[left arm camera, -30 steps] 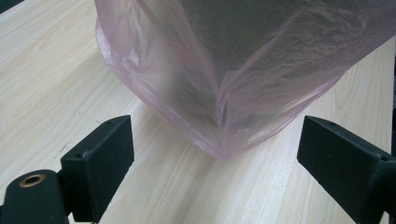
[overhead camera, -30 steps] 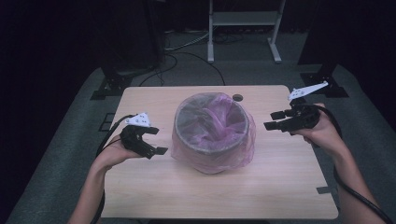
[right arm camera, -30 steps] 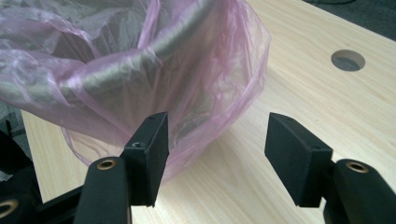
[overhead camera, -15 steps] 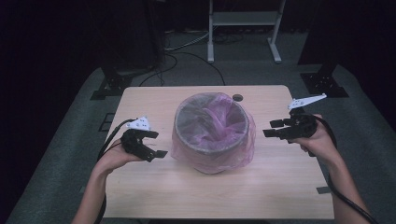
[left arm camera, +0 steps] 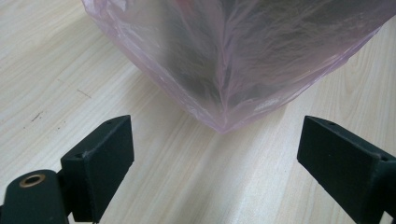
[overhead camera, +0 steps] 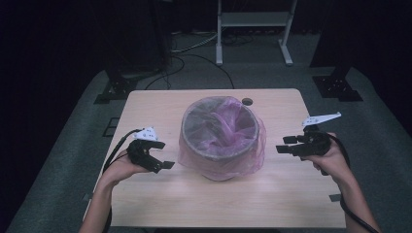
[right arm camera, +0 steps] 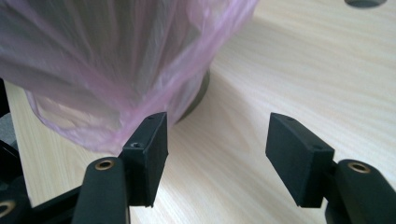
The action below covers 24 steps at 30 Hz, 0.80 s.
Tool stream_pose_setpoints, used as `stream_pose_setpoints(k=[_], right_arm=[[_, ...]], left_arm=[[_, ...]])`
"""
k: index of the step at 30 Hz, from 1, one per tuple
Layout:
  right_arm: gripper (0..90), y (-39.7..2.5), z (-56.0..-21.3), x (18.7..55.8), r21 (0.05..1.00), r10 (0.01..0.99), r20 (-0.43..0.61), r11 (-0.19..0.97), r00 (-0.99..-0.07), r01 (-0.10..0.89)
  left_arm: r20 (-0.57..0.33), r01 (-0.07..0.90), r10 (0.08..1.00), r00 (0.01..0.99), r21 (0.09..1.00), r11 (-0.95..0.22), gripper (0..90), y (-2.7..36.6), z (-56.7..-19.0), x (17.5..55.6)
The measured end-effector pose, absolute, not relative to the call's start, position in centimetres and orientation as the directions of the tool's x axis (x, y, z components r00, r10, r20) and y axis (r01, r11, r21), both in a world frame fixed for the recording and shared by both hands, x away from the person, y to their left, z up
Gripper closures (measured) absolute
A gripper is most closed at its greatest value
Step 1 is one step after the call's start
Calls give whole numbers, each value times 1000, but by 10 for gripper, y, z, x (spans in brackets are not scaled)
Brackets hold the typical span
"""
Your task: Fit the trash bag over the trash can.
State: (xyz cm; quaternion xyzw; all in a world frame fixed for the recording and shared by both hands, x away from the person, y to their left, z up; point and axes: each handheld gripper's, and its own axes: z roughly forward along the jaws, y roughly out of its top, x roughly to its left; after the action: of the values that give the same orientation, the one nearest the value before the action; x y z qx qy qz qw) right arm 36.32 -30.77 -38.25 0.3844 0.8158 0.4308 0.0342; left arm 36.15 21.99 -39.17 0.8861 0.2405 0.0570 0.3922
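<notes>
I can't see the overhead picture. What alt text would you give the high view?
A round grey bin lined with a crinkly pink plastic bag stands mid-way on a light wooden table. A person's hands hold the open black left gripper and right gripper on either side, touching nothing.

Thin glossy pink plastic bag on matt pale wood table

One round bin stands on one wooden table, lined with one pink plastic bag. Two grippers (one per hand): left gripper, right gripper.
</notes>
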Motion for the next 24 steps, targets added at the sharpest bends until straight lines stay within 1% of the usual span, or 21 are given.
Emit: stream_pose_setpoints(k=[3, 9, 24], right_arm=[[382, -311, -392, 357, 726, 666, 284, 321, -690, 608], [380, -316, -402, 347, 723, 676, 287, 311, -678, 617], [372, -329, -432, 317, 723, 703, 326, 246, -632, 646]], left_arm=[[-90, 383, 468, 879, 716, -583, 97, 220, -396, 361], [-98, 399, 479, 872, 708, -583, 96, 222, -403, 357], [-124, 417, 485, 866, 714, -562, 97, 226, -417, 348]])
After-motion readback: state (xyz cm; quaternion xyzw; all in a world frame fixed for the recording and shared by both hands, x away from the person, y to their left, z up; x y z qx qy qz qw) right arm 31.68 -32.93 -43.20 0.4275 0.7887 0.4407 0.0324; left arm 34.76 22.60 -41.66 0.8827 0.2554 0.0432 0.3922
